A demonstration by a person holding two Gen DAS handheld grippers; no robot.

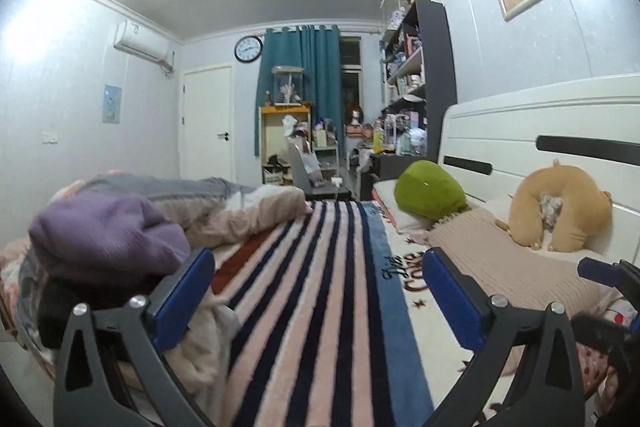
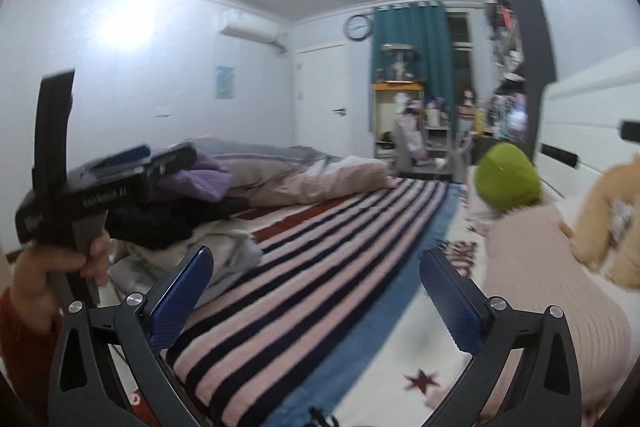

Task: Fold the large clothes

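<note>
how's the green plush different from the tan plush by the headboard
The green plush is a smooth rounded lump, farther from the camera; the tan plush is nearer, ring-shaped with a hollow middle holding something grey. Green sits on a white pillow, tan on the pink knit cover. Both rest beside the white headboard.

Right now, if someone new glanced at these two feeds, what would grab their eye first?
Probably the striped blanket, pink, navy and red bands running down the middle of the bed between both open tools. Next, the bright green plush and the tan plush by the white headboard on the right. On the left, a purple garment tops a rumpled heap of clothes and bedding.
</note>
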